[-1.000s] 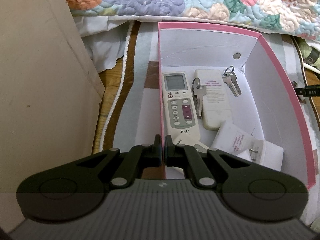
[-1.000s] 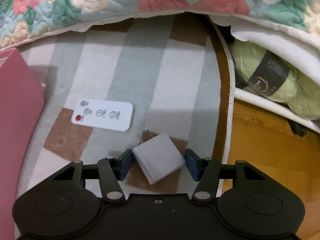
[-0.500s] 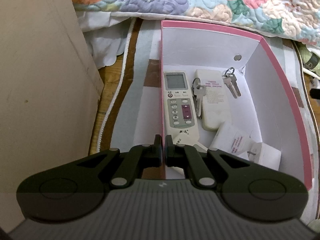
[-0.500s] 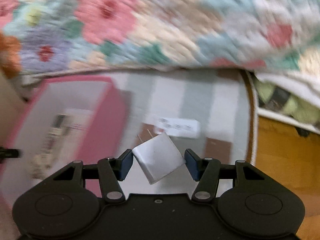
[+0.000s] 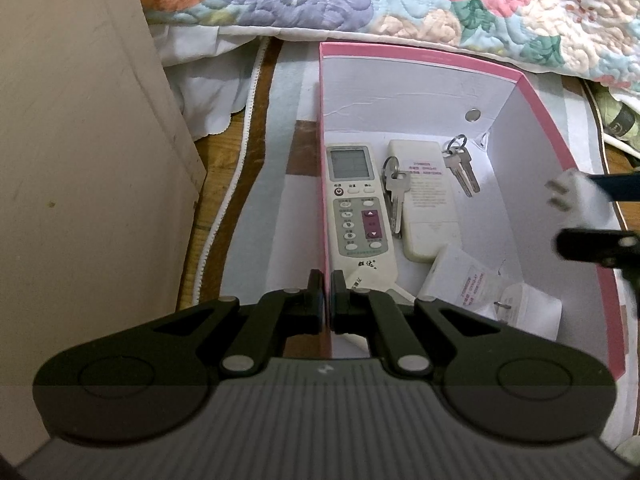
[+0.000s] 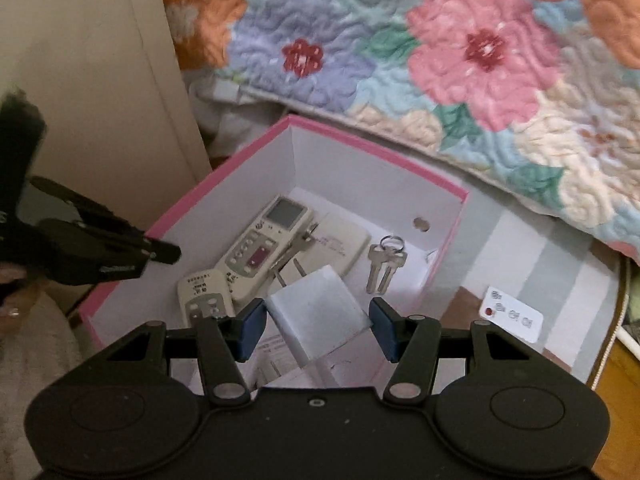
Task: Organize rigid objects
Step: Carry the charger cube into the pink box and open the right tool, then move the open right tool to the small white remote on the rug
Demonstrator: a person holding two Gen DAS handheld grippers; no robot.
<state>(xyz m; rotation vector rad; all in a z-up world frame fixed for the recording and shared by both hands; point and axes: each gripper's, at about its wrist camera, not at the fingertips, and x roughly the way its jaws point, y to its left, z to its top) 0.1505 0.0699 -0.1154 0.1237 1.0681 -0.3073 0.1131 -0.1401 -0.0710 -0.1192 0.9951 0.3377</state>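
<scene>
A pink box with white inside walls holds a grey remote, a cream remote, two key sets and white plug adapters. My left gripper is shut on the box's left wall. My right gripper is shut on a white plug adapter and holds it above the box. It shows at the right edge of the left wrist view.
A small white remote lies on the striped rug right of the box. A floral quilt hangs behind the box. A beige panel stands to the left. Green yarn lies at the far right.
My right gripper has lifted the white adapter off the rug and swung left over the pink box. My left gripper stays shut on the box wall.
</scene>
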